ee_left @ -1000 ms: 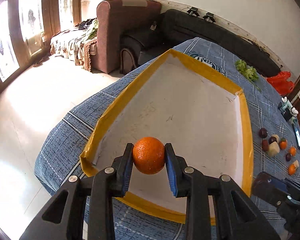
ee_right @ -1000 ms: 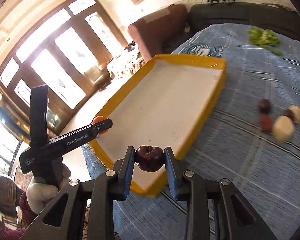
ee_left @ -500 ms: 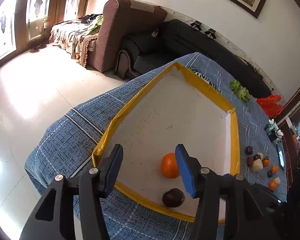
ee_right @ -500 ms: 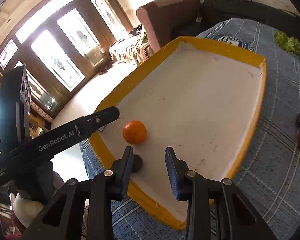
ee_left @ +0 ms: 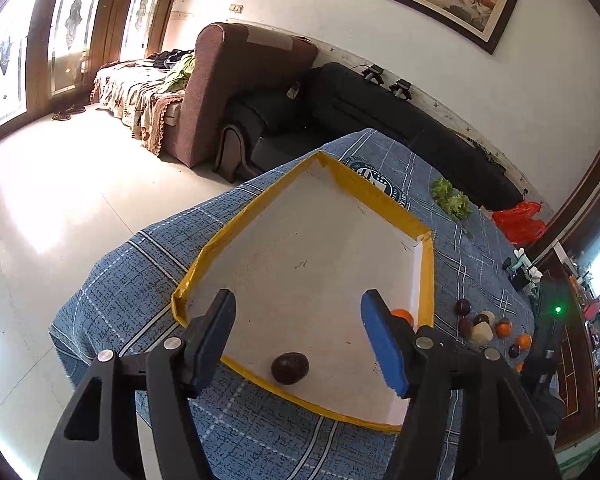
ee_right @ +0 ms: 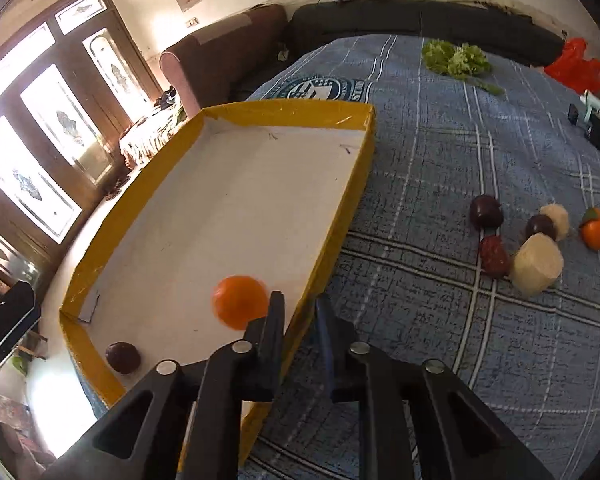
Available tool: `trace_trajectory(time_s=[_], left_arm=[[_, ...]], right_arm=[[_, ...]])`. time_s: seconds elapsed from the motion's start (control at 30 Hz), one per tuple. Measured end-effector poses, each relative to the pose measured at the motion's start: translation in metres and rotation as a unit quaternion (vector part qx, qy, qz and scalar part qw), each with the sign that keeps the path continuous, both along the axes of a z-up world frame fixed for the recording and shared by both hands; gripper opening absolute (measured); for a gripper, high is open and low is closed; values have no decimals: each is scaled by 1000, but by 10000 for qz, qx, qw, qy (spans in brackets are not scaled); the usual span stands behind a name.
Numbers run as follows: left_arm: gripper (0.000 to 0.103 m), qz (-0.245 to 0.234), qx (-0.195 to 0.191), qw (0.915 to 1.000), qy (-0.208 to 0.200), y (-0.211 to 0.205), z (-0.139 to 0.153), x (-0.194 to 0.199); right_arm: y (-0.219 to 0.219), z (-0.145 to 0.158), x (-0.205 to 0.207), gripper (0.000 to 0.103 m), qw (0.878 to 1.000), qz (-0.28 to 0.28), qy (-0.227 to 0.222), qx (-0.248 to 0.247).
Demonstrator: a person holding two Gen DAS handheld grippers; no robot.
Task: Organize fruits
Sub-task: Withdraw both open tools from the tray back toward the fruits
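Left wrist view shows the left hand-held gripper (ee_left: 298, 334) with its jaws standing wide and nothing between them; they have just been opening. Below it the yellow-edged tray (ee_left: 208, 254) sits on a worktop covered with a blue checked cloth (ee_left: 112, 296). A dark plum (ee_left: 290, 367) rests inside the tray against the near rim, and an orange (ee_left: 401, 314) peeks out beside the blue pad, close to the tray's right wall.

From the right wrist view, the right hand-held gripper (ee_right: 300, 312) has just been closing and its jaws are drawn in narrow and empty, straddling the tray's long right edge without visibly pinching it. The orange (ee_right: 239, 301) looks blurred, so it is probably rolling across the white floor of the tray. The plum (ee_right: 123, 357) lies in the near corner.

Both carried fruits are delivered, so the step in hand is, I judge, going back for more. The remaining pile (ee_right: 536, 236) of plums, small oranges and pale peeled pieces lies on the cloth to the right of the tray, well apart from it. Lifting the right gripper clear of the rim first would avoid nudging the tray. Picking from the outer edge of the cluster, one fruit per gripper, with jaws opened wide before descending, should keep neighbours from scattering.
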State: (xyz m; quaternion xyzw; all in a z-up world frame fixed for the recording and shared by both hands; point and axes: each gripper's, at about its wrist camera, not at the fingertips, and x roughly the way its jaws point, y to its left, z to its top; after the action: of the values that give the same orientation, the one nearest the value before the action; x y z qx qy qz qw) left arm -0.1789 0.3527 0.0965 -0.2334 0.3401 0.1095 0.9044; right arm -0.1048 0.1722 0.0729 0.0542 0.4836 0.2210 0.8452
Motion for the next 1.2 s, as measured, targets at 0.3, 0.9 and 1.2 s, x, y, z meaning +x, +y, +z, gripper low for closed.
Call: trace_trajectory(time_s=[0.3,0.9,1.2], left_arm=[[65,-226,-47,9997,25,-23,0,-1],[81,-1432,-22,9879,-599,-115,72,-31],[83,-1207,459,9808,-1460,-112,204,-76]], right_arm=[[-11,1,-44,16,9999,77,65,115],[-167,112,-86,39,9815,-886,-1695,80],[-272,282,-150,65,9127,-1687,-3641,-765]])
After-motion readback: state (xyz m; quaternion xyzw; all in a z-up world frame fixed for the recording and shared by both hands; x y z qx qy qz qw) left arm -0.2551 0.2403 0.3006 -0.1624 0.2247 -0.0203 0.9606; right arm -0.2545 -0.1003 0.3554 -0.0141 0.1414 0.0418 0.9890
